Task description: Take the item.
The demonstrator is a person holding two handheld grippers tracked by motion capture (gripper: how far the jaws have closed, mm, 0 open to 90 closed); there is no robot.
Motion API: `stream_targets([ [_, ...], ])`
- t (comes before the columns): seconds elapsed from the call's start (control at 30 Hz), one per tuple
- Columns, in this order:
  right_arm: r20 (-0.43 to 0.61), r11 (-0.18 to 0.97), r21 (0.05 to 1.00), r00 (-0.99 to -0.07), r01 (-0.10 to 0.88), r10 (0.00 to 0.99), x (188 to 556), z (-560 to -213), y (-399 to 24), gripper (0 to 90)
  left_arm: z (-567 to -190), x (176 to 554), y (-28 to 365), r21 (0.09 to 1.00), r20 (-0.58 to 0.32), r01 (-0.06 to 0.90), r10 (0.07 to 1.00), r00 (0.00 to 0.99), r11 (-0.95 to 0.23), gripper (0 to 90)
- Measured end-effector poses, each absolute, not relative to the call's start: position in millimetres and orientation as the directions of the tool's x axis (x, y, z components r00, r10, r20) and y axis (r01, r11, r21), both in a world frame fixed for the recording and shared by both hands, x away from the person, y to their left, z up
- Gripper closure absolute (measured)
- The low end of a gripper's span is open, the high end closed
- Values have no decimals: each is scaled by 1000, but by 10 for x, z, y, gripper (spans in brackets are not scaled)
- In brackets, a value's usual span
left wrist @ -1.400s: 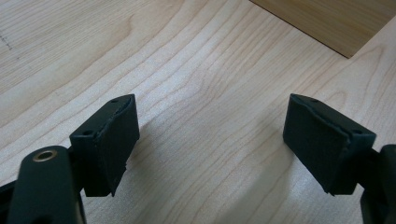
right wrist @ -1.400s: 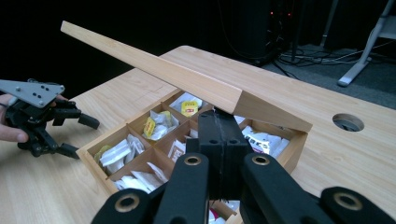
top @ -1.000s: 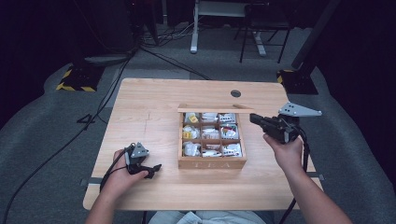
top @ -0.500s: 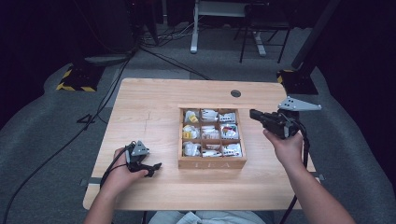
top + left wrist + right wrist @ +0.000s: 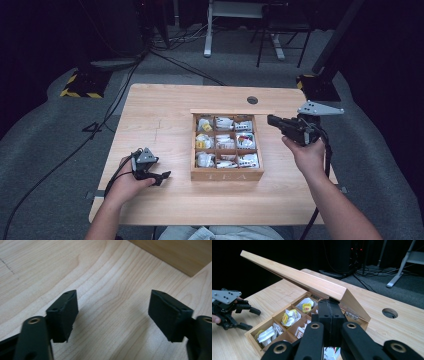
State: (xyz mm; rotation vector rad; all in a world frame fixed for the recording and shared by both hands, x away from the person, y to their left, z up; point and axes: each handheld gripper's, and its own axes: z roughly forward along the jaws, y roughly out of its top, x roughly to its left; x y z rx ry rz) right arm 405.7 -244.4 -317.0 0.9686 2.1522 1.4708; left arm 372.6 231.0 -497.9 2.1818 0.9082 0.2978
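Table: pale wood [image 5: 165, 120], round cable hole [image 5: 252, 100] near the far edge — fine grain lines close up under the left tongs.
Room: dark, grey carpet, black cables on the floor, one yellow-and-black striped base [image 5: 80, 85] at far left, white desk legs [image 5: 207, 30] behind.
Box: one wooden tea box [image 5: 227, 174] at the table's middle, lid [image 5: 294, 275] raised and tilted back on its hinges.
Compartments: nine, three rows of three, each with white tea bags — several with yellow tags [image 5: 306, 306].
Writing: faint letters on the box's front wall, seemingly "TEA"; tag print too small to read.
Left tongs: [image 5: 161, 176] low over the table, left of the box's near corner, well apart from it; jaws wide, just closing a little, bare wood between them.
Right tongs: [image 5: 272, 120] above the box's right side, pointing toward it; jaws pressed together, nothing between them, tips just before the lid's edge.
Count of tongs: two, one per hand, each with a grey three-cornered plate.
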Motion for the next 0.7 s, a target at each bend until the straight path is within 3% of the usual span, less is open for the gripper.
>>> stream_targets([
  [0.7, 93, 223, 911, -699, 347, 709, 4081, -3142, -2442, 900, -4480, 3783, 2162, 781, -55, 436, 647, 761, -447, 315],
])
